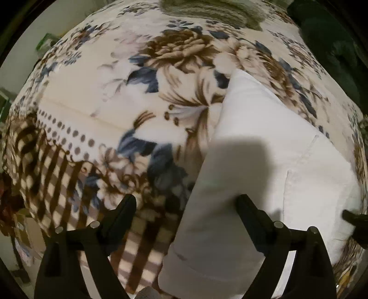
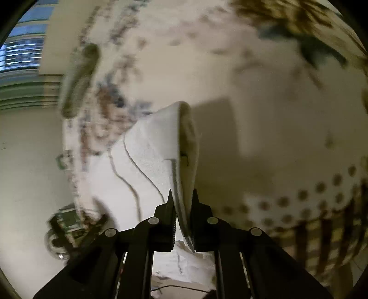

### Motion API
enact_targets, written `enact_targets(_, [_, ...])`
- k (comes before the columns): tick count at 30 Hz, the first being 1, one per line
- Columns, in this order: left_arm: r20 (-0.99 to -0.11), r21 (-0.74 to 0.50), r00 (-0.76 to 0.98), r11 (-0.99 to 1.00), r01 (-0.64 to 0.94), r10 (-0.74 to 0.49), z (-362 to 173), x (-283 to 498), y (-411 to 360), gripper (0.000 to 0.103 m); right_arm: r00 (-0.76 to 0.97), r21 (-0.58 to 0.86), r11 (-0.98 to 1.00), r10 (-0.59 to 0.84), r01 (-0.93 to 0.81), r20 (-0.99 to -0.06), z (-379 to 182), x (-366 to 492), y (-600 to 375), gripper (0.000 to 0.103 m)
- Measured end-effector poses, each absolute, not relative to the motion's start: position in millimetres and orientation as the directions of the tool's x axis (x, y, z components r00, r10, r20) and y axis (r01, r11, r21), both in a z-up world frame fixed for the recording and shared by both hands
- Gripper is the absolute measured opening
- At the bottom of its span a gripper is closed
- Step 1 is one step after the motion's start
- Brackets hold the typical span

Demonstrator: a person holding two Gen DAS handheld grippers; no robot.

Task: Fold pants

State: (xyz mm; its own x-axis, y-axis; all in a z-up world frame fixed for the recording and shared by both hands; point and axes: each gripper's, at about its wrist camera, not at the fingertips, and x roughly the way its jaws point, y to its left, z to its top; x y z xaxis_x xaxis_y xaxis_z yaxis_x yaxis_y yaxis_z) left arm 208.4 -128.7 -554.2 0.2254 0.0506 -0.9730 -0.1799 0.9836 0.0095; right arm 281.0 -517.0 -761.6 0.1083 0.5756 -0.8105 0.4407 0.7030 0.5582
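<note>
White pants point(image 1: 260, 165) lie on a floral blanket point(image 1: 119, 96), running from the centre right down to the bottom of the left wrist view. My left gripper point(image 1: 186, 202) is open, its fingers wide apart, above the pants' left edge and holding nothing. My right gripper point(image 2: 182, 200) is shut on the waistband edge of the pants point(image 2: 151, 156) and lifts that fabric off the blanket. The tip of the right gripper point(image 1: 354, 218) shows at the right edge of the left wrist view, at the pants' edge.
The blanket point(image 2: 264, 87) covers a bed, with a checked and dotted border point(image 1: 53, 147) at the left. A grey-green knitted item point(image 1: 214, 11) lies at the far end. Dark clothing point(image 1: 333, 46) sits at the top right. A window point(image 2: 23, 53) shows on the left.
</note>
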Motion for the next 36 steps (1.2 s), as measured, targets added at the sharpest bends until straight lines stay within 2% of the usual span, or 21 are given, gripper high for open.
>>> enact_targets(1, [-0.972,0.000,0.230,0.985,-0.171,0.040,-548,210,-129,0.090,0.069,0.537,0.710,0.574,0.455,-0.816,-771,283,-515,0.013])
enact_targets(3, [-0.970,-0.025,0.243,0.986,-0.164,0.015,-535,218,-128,0.090,0.040,0.514,0.731,0.558,0.448,-0.829,-773,291,-513,0.038])
enact_targets(5, [-0.963,-0.069,0.269,0.985,-0.156,-0.024,-524,236,-127,0.090,0.069,0.531,0.728,0.561,0.434,-0.825,-762,296,-515,0.042])
enact_targets(9, [-0.959,-0.148,0.268,0.969,-0.198,-0.091,-530,296,-120,0.089,0.163,0.590,0.687,0.583,0.424,-0.796,-747,309,-522,0.066])
enact_targets(11, [-0.969,-0.143,0.224,0.973,-0.179,-0.101,-548,329,-125,0.086,0.180,0.611,0.650,0.605,0.452,-0.776,-758,320,-521,0.067])
enact_targets(13, [-0.975,-0.153,0.180,0.980,-0.128,-0.129,-569,356,-134,0.058,0.177,0.632,0.612,0.637,0.476,-0.751,-774,332,-516,0.069])
enact_targets(14, [-0.977,-0.156,0.166,0.982,-0.109,-0.137,-575,359,-138,0.027,0.169,0.632,0.599,0.646,0.491,-0.744,-780,333,-519,0.069])
enact_targets(15, [-0.976,-0.174,0.150,0.981,-0.088,-0.160,-581,364,-142,0.021,0.187,0.646,0.570,0.660,0.507,-0.728,-784,331,-524,0.070])
enact_targets(16, [-0.980,-0.145,0.150,0.987,-0.069,-0.133,-583,367,-146,0.019,0.221,0.664,0.536,0.666,0.521,-0.712,-785,327,-529,0.067])
enact_targets(18, [-0.976,-0.116,0.191,0.993,-0.032,-0.108,-581,364,-149,0.014,0.265,0.662,0.538,0.635,0.523,-0.725,-779,324,-536,0.008])
enact_targets(20, [-0.974,-0.117,0.198,0.992,-0.042,-0.107,-584,362,-143,0.014,0.317,0.670,0.538,0.607,0.511,-0.729,-768,318,-542,0.008])
enact_targets(22, [-0.973,-0.142,0.191,0.988,-0.061,-0.128,-590,363,-136,0.015,0.322,0.627,0.584,0.545,0.515,-0.774,-764,315,-548,0.003])
enact_targets(28, [-0.973,-0.119,0.207,0.991,-0.060,-0.104,-567,365,-137,0.017,0.240,0.591,0.618,0.558,0.519,-0.794,-771,324,-543,0.005])
enact_targets(29, [-0.969,-0.123,0.223,0.990,-0.066,-0.106,-556,360,-136,0.017,0.227,0.579,0.622,0.554,0.526,-0.801,-768,323,-546,0.010])
enact_targets(30, [-0.963,-0.141,0.242,0.987,-0.075,-0.119,-546,355,-132,0.018,0.215,0.567,0.634,0.545,0.527,-0.810,-761,321,-548,0.028])
enact_targets(31, [-0.956,-0.157,0.262,0.984,-0.089,-0.128,-534,347,-128,0.023,0.230,0.574,0.629,0.545,0.523,-0.806,-752,314,-551,0.040])
enact_targets(32, [-0.950,-0.166,0.282,0.981,-0.100,-0.132,-521,336,-124,0.043,0.249,0.578,0.633,0.534,0.515,-0.808,-740,304,-554,0.061])
enact_targets(33, [-0.945,-0.175,0.298,0.979,-0.108,-0.136,-512,325,-121,0.074,0.258,0.581,0.637,0.531,0.507,-0.807,-731,293,-557,0.063])
enact_targets(34, [-0.940,-0.182,0.311,0.977,-0.111,-0.139,-505,313,-117,0.083,0.262,0.589,0.633,0.537,0.503,-0.802,-722,277,-554,0.063])
enact_targets(36, [-0.932,-0.188,0.335,0.974,-0.128,-0.136,-497,288,-112,0.085,0.242,0.604,0.604,0.574,0.519,-0.782,-719,249,-544,0.064])
